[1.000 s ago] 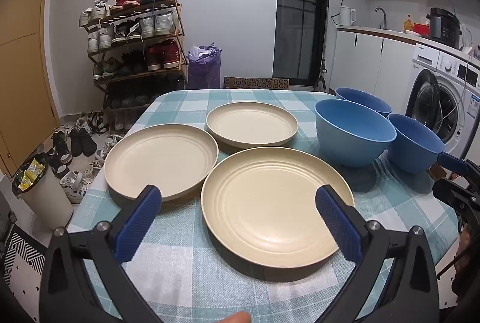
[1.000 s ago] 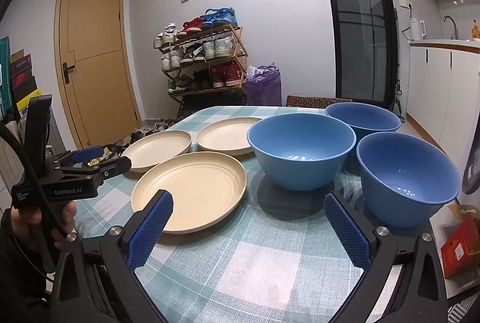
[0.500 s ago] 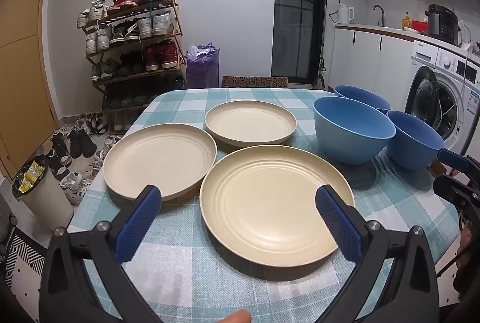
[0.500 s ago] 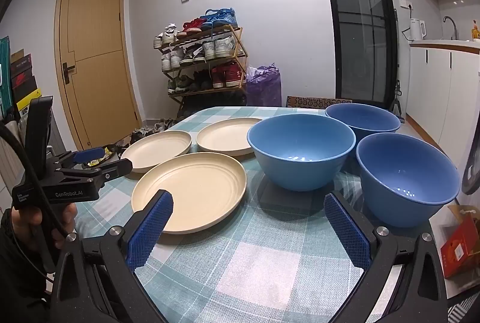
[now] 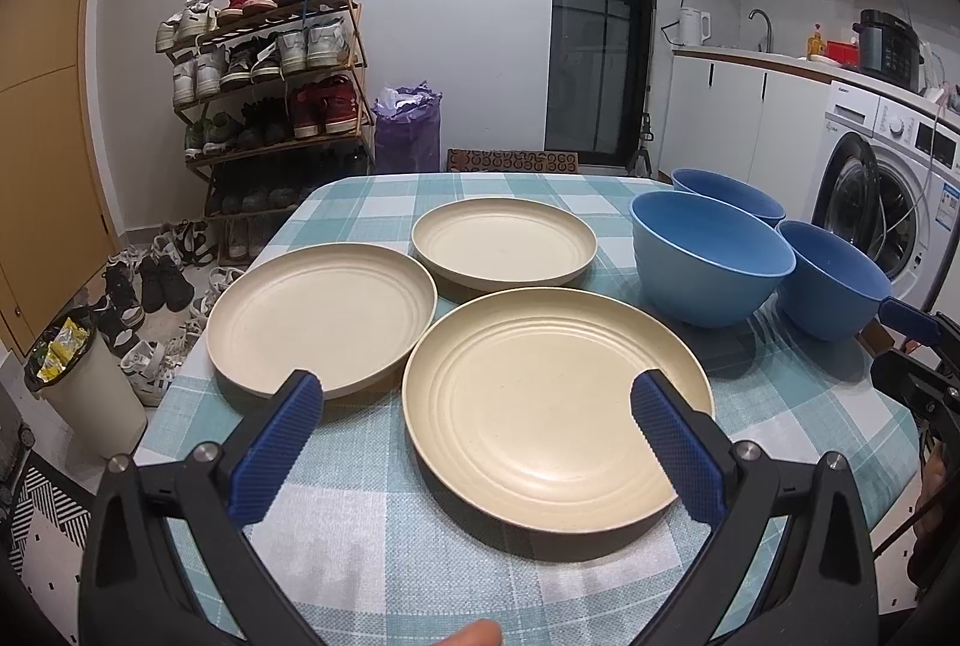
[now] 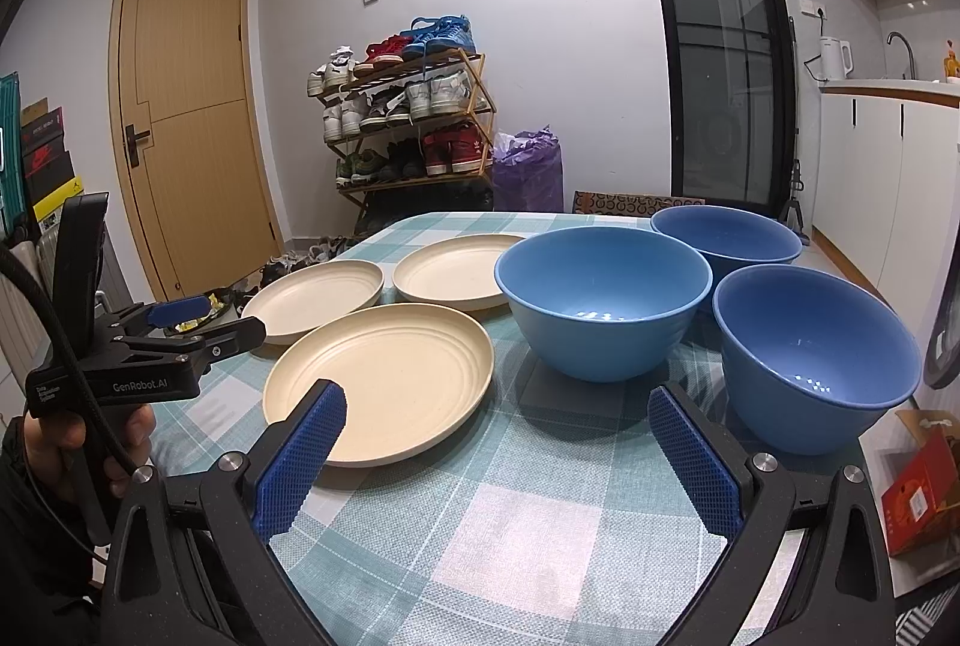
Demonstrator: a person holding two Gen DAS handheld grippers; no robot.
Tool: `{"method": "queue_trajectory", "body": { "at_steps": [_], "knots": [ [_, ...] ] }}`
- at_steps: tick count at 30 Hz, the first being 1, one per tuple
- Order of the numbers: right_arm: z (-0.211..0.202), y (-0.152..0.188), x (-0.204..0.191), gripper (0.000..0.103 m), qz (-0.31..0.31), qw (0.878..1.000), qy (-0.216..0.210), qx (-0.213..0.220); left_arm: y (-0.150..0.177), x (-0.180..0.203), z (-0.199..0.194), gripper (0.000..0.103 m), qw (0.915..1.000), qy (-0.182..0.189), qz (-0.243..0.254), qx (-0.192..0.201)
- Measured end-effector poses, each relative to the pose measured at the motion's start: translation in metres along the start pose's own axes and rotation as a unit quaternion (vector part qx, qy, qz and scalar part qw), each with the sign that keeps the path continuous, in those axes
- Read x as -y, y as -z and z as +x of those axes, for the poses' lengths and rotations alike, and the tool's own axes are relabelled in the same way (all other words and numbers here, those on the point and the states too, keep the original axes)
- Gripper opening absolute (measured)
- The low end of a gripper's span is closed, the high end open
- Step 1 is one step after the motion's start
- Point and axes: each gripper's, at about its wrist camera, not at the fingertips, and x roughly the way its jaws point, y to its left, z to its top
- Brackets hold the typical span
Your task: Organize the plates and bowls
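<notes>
Plates first, I judge: three cream plates (image 5: 558, 412) and three blue bowls (image 6: 603, 298) sit unstacked on the checked table (image 6: 528, 520). Left gripper (image 5: 477, 415) and right gripper (image 6: 495, 427) both gape, holding nothing. Next move needs a rim pinch.

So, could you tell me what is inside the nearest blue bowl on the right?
Nothing: the nearest bowl shows only bare blue walls with light glints. What lies under it on the tablecloth is hidden.
</notes>
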Motion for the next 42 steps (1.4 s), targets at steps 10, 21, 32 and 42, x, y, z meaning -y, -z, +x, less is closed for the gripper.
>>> {"method": "queue_trajectory", "body": {
  "at_steps": [10, 21, 32, 42],
  "knots": [
    [0.0021, 0.0001, 0.0040, 0.103, 0.002, 1.000, 0.002, 0.000, -0.0008, -0.0008, 0.0003, 0.103, 1.0000, 0.000, 0.000, -0.002],
    [0.0016, 0.0001, 0.0070, 0.103, 0.010, 1.000, 0.003, -0.006, 0.0011, -0.0047, 0.0057, 0.103, 0.9999, -0.001, -0.001, -0.012],
    [0.0040, 0.0021, 0.0087, 0.103, 0.013, 1.000, 0.002, -0.012, 0.0021, -0.0051, 0.0067, 0.103, 0.9999, -0.001, 0.002, -0.011],
    [0.0060, 0.0021, 0.0079, 0.103, 0.013, 1.000, 0.002, -0.012, 0.0018, -0.0018, 0.0057, 0.103, 0.9999, 0.001, 0.008, -0.011]
  ]
}}
